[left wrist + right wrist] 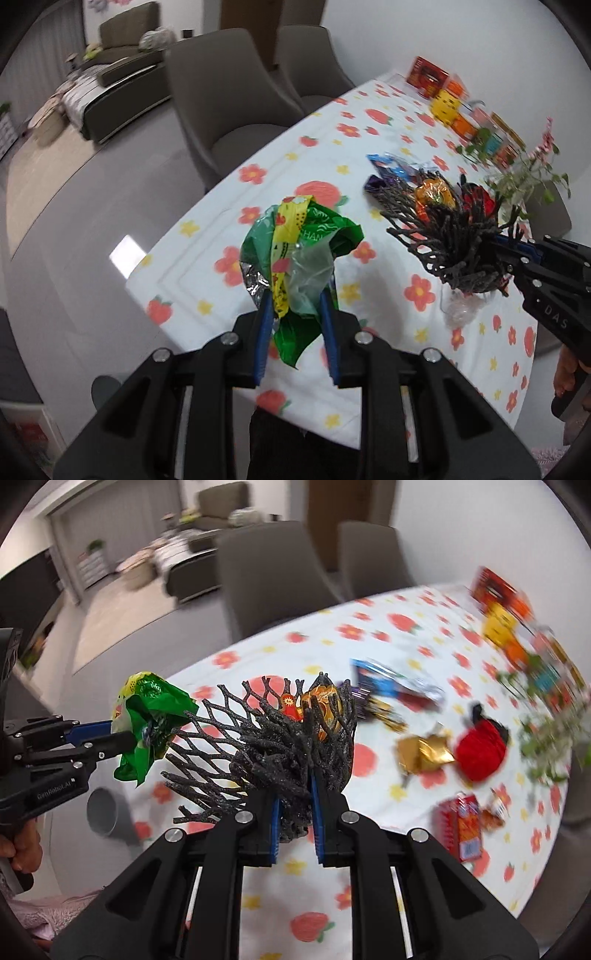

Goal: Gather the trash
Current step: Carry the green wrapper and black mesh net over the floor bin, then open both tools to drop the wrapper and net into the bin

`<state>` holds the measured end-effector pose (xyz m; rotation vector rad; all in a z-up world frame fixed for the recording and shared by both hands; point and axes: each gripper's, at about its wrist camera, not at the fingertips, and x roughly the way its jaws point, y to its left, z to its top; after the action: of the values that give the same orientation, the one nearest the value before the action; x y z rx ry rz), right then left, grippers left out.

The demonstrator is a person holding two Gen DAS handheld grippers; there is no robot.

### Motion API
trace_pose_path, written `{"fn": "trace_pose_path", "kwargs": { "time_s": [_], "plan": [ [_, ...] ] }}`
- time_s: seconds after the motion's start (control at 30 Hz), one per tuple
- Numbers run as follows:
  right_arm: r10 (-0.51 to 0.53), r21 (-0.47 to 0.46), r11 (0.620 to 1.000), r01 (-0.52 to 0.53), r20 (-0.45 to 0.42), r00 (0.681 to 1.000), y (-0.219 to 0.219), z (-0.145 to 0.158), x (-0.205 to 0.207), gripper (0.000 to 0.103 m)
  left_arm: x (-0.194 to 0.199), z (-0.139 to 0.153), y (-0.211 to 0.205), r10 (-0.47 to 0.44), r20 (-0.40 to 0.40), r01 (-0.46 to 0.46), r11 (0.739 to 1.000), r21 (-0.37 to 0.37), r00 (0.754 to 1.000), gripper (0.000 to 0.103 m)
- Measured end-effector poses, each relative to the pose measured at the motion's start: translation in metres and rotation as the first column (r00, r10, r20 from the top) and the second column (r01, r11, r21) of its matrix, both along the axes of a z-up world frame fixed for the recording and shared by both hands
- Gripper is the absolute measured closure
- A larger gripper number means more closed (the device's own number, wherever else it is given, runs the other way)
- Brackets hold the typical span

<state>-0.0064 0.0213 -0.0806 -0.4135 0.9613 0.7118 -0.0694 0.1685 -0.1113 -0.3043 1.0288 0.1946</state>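
Above the near table (207, 258), left gripper (295, 306) clamps light, crinkly green wrapper (306, 236) mid-body; right gripper (295, 786) clamps the apparently stiff mesh basket (266, 738) at its rim.

Each camera sat just behind its own tool and looked forward and down along its two fingers. Both were close above the counter (207, 236) with the flower cloth. Both views shared the counter, the grey chairs (225, 107) behind it and the sofa (207, 513) far back. Each view also showed the other tool at its side.
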Motion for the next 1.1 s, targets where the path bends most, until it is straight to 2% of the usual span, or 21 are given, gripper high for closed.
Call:
{"fn": "trace_pose_path", "kwargs": {
  "time_s": [0.1,0.17,0.23,0.33,0.4,0.47,0.6,0.7,0.83,0.97,1.1],
  "plan": [
    [0.161,0.013,0.987,-0.161,-0.005,0.987,0.04,0.002,-0.027,0.09,-0.054,0.003,0.028,0.174,-0.004,-0.174,0.985,0.005,0.985,0.078],
    [0.265,0.016,0.964,-0.265,-0.007,0.964,0.07,0.002,-0.047,0.09,-0.092,0.003,0.048,0.292,-0.013,-0.292,0.956,0.0,0.956,0.078],
    [0.372,0.023,0.928,-0.371,-0.013,0.928,0.106,0.002,-0.072,0.09,-0.13,0.003,0.066,0.395,-0.022,-0.395,0.919,-0.004,0.919,0.078],
    [0.514,0.028,0.858,-0.513,-0.019,0.858,0.16,0.0,-0.115,0.09,-0.189,0.001,0.096,0.542,-0.031,-0.543,0.84,-0.005,0.84,0.077],
    [0.594,0.025,0.804,-0.594,-0.024,0.804,0.196,-0.004,-0.145,0.09,-0.228,-0.002,0.117,0.631,-0.038,-0.631,0.775,-0.009,0.775,0.077],
    [0.663,0.02,0.749,-0.662,-0.032,0.748,0.233,-0.01,-0.178,0.09,-0.268,-0.006,0.139,0.7,-0.046,-0.701,0.713,-0.008,0.712,0.077],
    [0.763,-0.001,0.645,-0.764,-0.054,0.645,0.312,-0.034,-0.25,0.09,-0.337,-0.028,0.191,0.787,-0.07,-0.788,0.615,0.002,0.613,0.077],
    [0.794,-0.02,0.601,-0.799,-0.095,0.6,0.371,-0.065,-0.303,0.09,-0.376,-0.059,0.235,0.82,-0.113,-0.826,0.562,-0.026,0.561,0.077],
    [0.815,-0.064,0.562,-0.825,-0.127,0.565,0.446,-0.128,-0.363,0.089,-0.412,-0.114,0.294,0.836,-0.153,-0.848,0.527,-0.05,0.528,0.077],
    [0.825,-0.094,0.527,-0.845,-0.18,0.535,0.503,-0.215,-0.399,0.089,-0.442,-0.183,0.344,0.853,-0.175,-0.87,0.488,-0.069,0.492,0.075],
    [0.828,-0.126,0.493,-0.861,-0.234,0.509,0.536,-0.314,-0.422,0.089,-0.457,-0.263,0.374,0.862,-0.197,-0.883,0.465,-0.062,0.467,0.073]
  ]
}}
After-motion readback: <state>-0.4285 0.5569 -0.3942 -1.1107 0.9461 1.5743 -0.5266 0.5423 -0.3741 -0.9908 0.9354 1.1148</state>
